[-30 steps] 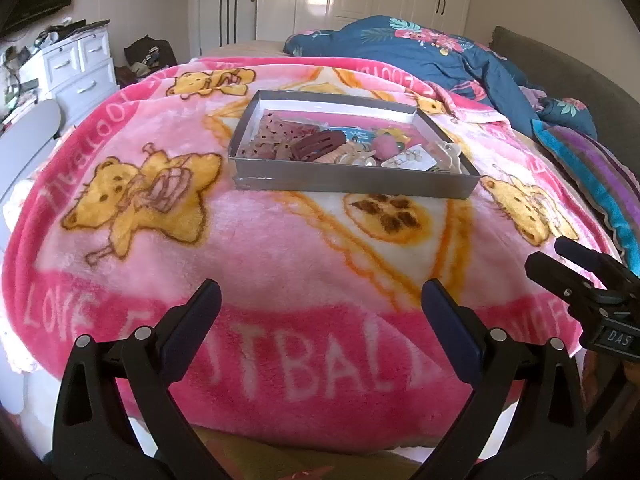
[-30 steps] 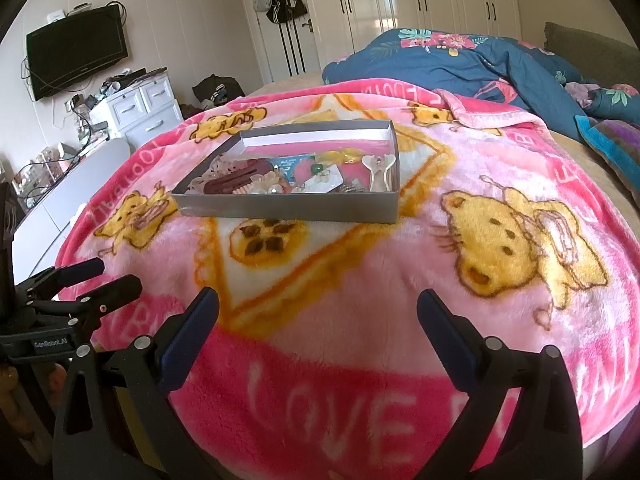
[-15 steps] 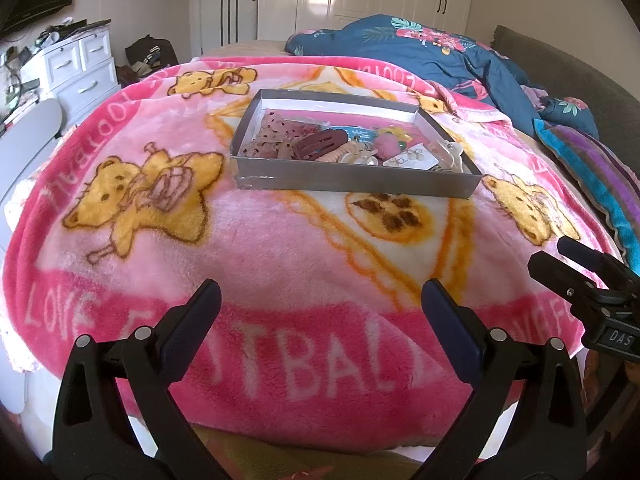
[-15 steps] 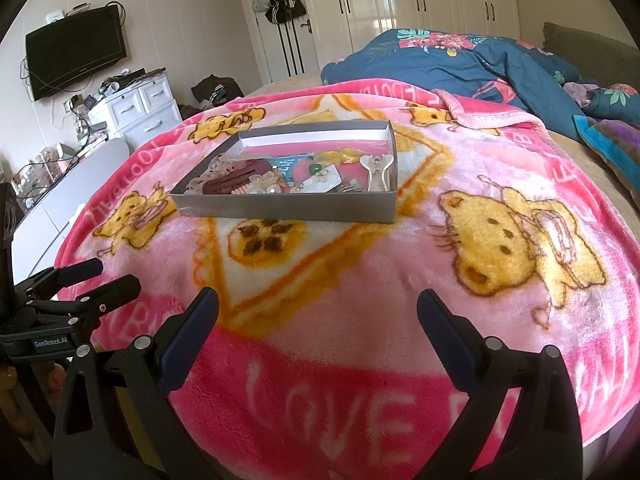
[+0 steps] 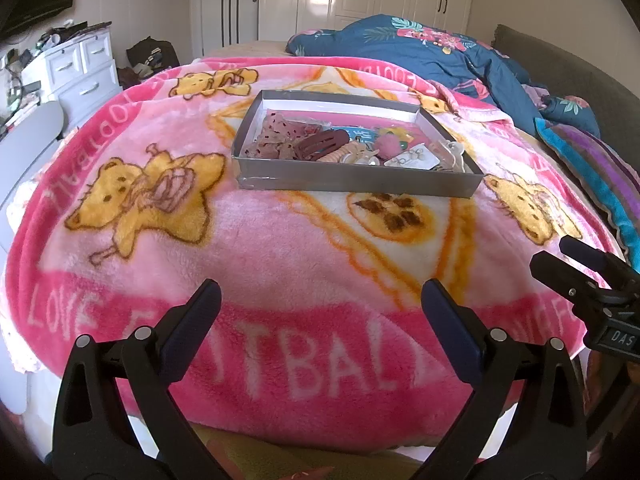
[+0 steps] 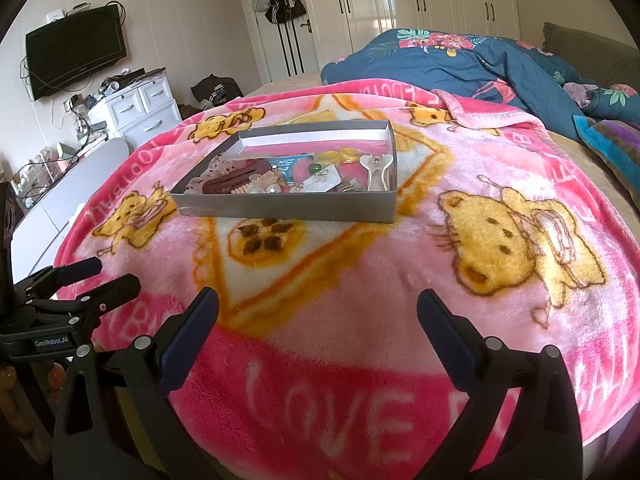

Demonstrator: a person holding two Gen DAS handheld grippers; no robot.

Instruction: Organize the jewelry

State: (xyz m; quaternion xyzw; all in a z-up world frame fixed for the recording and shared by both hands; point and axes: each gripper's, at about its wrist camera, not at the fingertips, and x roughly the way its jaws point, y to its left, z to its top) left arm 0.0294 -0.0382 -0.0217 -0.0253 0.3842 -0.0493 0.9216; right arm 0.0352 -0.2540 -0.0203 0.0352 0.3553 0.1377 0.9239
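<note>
A shallow grey box (image 5: pixel 352 181) (image 6: pixel 280 209) sits on the pink teddy-bear blanket (image 5: pixel 280 256) (image 6: pixel 360 280), far ahead of both grippers. It holds mixed jewelry and hair pieces: a dark red hair clip (image 5: pixel 322 144) (image 6: pixel 236 179), a pink pompom (image 5: pixel 386 148), a cream clip (image 6: pixel 376 172), earring cards (image 5: pixel 412 159). My left gripper (image 5: pixel 320 308) is open and empty near the bed's front edge. My right gripper (image 6: pixel 318 312) is open and empty, level with it to the right. Each shows at the other view's edge.
A rumpled dark blue floral duvet (image 5: pixel 432 52) (image 6: pixel 460 60) lies behind the box. A striped cushion (image 5: pixel 592 176) is at the right. A white dresser (image 5: pixel 76 68) (image 6: pixel 136 108) stands left of the bed, with a wall TV (image 6: pixel 76 52) above.
Both grippers have edged slightly forward toward the box. Jaws stay open. Nothing in the box has moved.
</note>
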